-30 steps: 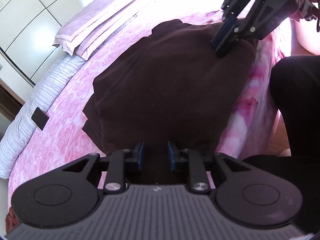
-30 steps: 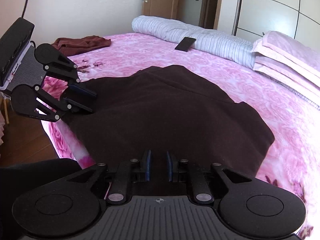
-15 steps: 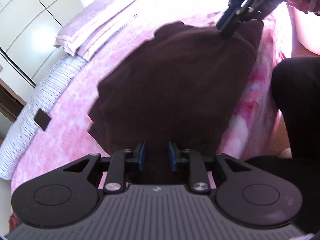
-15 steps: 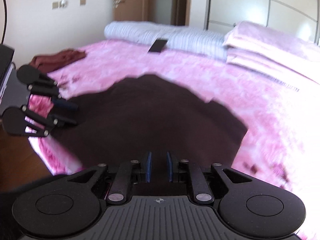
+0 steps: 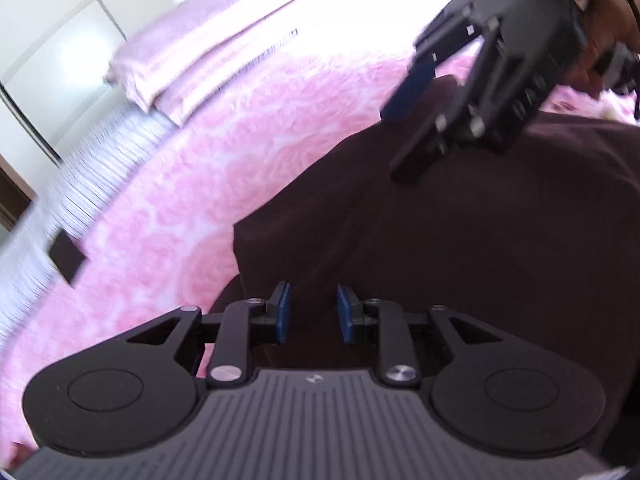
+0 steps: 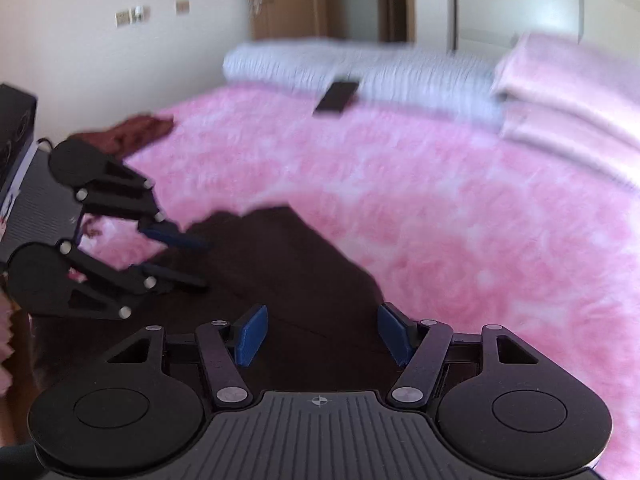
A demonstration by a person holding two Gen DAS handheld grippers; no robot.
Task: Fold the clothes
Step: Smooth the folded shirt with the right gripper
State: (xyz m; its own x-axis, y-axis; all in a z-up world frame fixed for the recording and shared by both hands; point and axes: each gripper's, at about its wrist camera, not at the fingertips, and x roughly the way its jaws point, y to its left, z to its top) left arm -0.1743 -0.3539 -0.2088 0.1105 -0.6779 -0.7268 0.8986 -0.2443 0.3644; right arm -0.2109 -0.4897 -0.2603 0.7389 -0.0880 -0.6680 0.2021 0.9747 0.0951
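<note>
Garment (image 5: pixel 480 240): dark brown, folded, lying flat at the near edge of the pink bedspread (image 5: pixel 240 168); long axis running along that edge, one corner pointing toward the middle of the bed.
Left gripper (image 5: pixel 311 312): blue pads a narrow gap apart, dark cloth in that gap; pressing or not, cannot tell.
Right gripper (image 6: pixel 322 334): just been opening, pads now spread wide above the cloth, nothing pinched.
Left wrist view only: hand (image 5: pixel 608 28) behind the right gripper.
Right wrist view only: second reddish-brown garment (image 6: pixel 132 132) bunched at the far corner; door; wall switches.
Both views: dark phone (image 6: pixel 338 96) on the striped quilt (image 6: pixel 400 76); pink pillows (image 5: pixel 192 52).
</note>
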